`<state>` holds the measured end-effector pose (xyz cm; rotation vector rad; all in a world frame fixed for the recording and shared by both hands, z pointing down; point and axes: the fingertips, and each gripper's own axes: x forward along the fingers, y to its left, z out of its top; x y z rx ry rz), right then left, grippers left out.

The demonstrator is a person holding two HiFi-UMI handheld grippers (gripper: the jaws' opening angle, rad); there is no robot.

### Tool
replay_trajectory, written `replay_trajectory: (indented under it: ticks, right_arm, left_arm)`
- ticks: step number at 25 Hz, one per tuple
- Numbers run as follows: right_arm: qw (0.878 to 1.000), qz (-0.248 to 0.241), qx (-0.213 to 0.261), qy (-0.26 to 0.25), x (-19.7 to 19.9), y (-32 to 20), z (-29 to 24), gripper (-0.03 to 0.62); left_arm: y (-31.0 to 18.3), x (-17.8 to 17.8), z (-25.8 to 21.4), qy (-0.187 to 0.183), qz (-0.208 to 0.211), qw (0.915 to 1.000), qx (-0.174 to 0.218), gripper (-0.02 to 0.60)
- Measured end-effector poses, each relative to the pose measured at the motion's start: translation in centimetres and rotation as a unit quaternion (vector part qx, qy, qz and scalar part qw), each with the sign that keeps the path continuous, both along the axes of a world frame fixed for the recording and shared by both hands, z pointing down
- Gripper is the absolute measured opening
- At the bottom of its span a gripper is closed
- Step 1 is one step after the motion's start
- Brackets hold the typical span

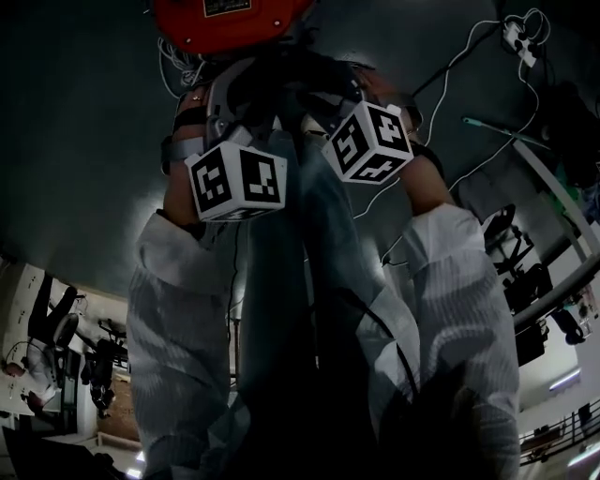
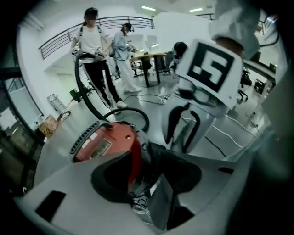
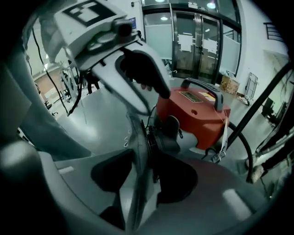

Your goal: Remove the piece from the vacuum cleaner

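Note:
The red vacuum cleaner (image 1: 225, 19) stands on the grey floor at the top of the head view, just beyond both grippers. A long grey piece (image 1: 319, 244) runs from its black collar (image 3: 167, 137) back towards me between the two marker cubes. My left gripper (image 2: 147, 176) is open; the grey piece (image 2: 161, 202) stands between its dark pads with gaps on both sides. My right gripper (image 3: 144, 176) is open too, and the thin edge of the piece (image 3: 138, 183) passes between its pads untouched. Each gripper shows in the other's view, close alongside.
A black hose (image 2: 87, 92) arcs up from the vacuum (image 2: 103, 140). White cables and a power strip (image 1: 520, 37) lie on the floor to the right. Two people (image 2: 96, 41) stand by a table (image 2: 147, 57) farther off. Glass doors (image 3: 197, 41) are behind the vacuum (image 3: 197, 114).

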<state>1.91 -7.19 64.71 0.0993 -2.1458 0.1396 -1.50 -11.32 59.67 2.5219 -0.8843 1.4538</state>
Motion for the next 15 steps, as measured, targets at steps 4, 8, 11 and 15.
replay_trajectory:
  ticks: [4,8,11,15]
  right_arm:
    - [0.999,-0.027,0.017,0.009,-0.2,0.1,0.4,0.102]
    - [0.999,-0.040,0.018,0.013,-0.2,0.7,0.5,0.040]
    - [0.999,-0.045,0.013,0.017,-0.2,1.3,0.5,0.030]
    - [0.999,-0.047,0.016,0.020,-0.1,2.1,0.2,0.029]
  left_arm:
    - [-4.0,-2.5,-1.0,0.001,-0.063,0.9978,0.022,0.178]
    - [-4.4,-3.4,0.8,-0.026,-0.066,0.9975,0.011,0.178]
    - [-4.5,-3.4,1.0,-0.035,-0.069,0.9965,0.031,0.178]
    - [-4.7,-3.4,1.0,-0.033,-0.083,0.9956,0.030,0.178]
